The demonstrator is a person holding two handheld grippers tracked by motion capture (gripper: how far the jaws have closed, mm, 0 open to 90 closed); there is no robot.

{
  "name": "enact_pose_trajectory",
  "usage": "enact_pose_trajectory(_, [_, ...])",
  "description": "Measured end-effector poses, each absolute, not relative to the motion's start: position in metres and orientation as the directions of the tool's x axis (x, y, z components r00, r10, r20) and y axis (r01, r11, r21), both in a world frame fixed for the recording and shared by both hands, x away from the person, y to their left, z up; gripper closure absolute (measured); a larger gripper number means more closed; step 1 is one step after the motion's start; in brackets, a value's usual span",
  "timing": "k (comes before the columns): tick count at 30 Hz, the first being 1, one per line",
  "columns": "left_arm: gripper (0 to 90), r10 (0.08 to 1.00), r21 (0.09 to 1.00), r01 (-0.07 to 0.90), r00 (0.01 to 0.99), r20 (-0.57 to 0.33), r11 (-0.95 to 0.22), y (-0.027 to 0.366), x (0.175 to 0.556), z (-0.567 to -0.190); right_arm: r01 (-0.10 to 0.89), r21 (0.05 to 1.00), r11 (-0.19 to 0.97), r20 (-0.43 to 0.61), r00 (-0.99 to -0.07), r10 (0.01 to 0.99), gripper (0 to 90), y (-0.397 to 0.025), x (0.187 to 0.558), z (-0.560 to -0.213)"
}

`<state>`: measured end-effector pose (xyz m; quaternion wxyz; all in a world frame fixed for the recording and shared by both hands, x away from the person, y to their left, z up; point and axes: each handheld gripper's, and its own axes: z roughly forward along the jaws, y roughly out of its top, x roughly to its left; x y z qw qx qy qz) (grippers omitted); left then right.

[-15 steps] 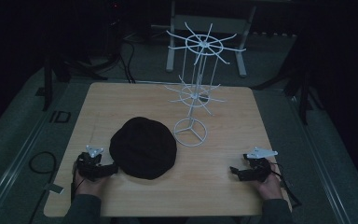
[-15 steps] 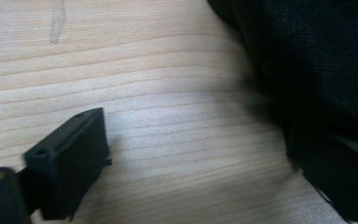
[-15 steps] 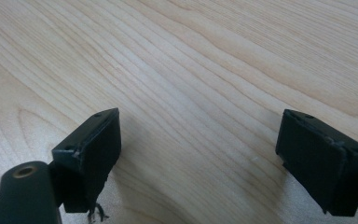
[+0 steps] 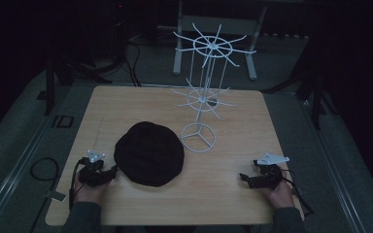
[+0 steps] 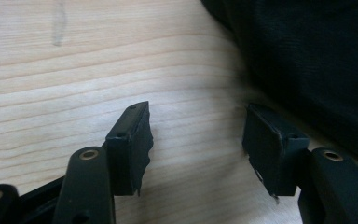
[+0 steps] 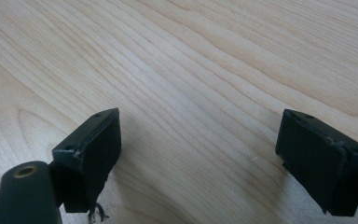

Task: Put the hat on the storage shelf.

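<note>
High view: the left gripper [image 4: 110, 174] is held spread apart just beside the round black fabric hat [image 4: 149, 153]; the right gripper [image 4: 245, 177] is held spread wide over the light wooden table [image 4: 233, 141].

black hat [image 4: 149, 153] flat on wooden table [image 4: 126, 104] | white wire rack [image 4: 201, 97] upright just behind-right | left gripper [image 4: 108, 174] beside hat's left edge | right gripper [image 4: 245, 177] well apart, near right edge

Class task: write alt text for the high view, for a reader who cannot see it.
A black hat lies flat on a wooden table, beside a white wire display rack. A person's hands hold the left claw near the hat's edge and the right claw over bare wood.
</note>
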<state>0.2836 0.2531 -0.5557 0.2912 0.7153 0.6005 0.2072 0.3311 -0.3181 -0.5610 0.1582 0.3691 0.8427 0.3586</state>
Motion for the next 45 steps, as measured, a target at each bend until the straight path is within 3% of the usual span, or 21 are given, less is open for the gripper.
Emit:
enact_pose_trajectory(19, [45.2, 0.967, 0.741, 0.665, 0.239, -0.091, -0.095, 0.27, 0.308, -0.502, 0.51, 0.721, 0.469, -0.004, -0.674, 0.739, 14.0, -0.318, 0.331, -0.561])
enact_pose_trajectory(38, [42.8, 0.927, 0.696, 0.671, 0.374, -0.018, -0.257, 0.225, 0.375, -0.501, 0.51, 0.721, 0.469, -0.004, -0.674, 0.739, 14.0, -0.318, 0.331, -0.561])
enact_pose_trajectory(45, [43.8, 0.915, 0.627, 0.715, 0.403, -0.006, -0.311, 0.211, 0.395, -0.514, 0.51, 0.721, 0.469, -0.005, -0.673, 0.74, 14.0, -0.318, 0.331, -0.561])
